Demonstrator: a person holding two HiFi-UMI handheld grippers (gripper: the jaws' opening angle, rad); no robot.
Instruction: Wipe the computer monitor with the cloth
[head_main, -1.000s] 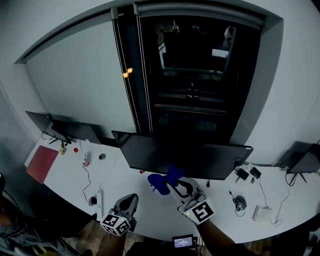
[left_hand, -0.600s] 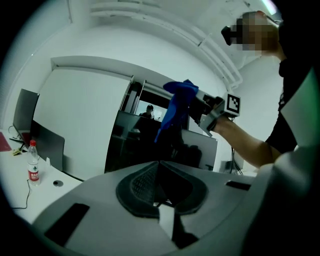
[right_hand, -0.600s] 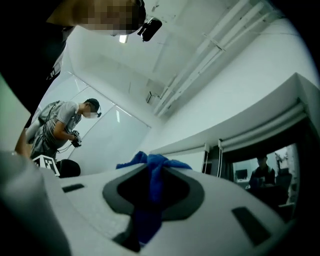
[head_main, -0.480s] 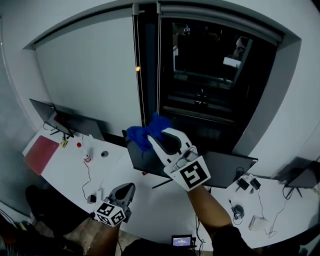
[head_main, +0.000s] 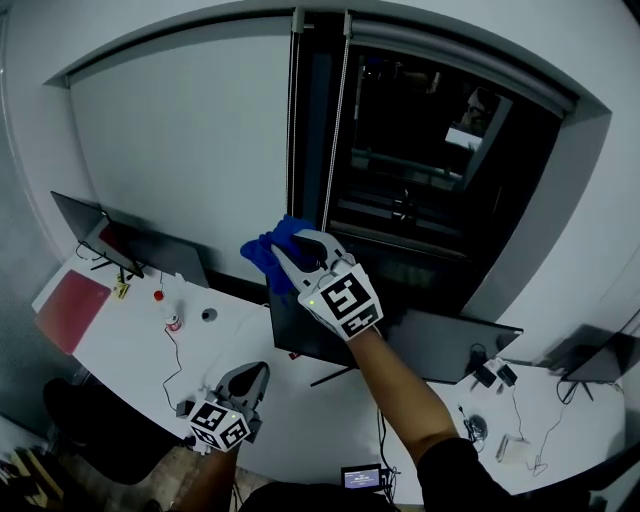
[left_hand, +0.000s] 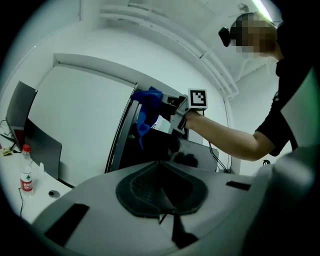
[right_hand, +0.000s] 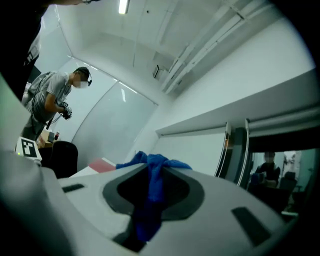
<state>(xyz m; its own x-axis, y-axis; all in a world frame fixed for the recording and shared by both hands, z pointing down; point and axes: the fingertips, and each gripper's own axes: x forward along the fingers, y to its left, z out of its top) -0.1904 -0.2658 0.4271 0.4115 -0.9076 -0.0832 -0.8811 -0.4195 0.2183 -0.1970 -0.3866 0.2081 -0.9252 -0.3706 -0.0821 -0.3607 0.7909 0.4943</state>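
Right gripper (head_main: 290, 246) up high, jaws pinched tight on blue cloth (head_main: 262, 256). Cloth by top left corner of monitor (head_main: 450, 350); touching or not, cannot tell. Left gripper (head_main: 256, 374) low over tabletop (head_main: 130, 340), jaws closed together, nothing in them. Step, likely: start of wipe. Next: press cloth on screen, slide across.

The right tool (head_main: 293, 249) and cloth (head_main: 262, 256) hide the upper left corner of the monitor (head_main: 450, 345).

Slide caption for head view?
Right gripper holds blue cloth near monitor upper-left corner; left gripper shut, idle.
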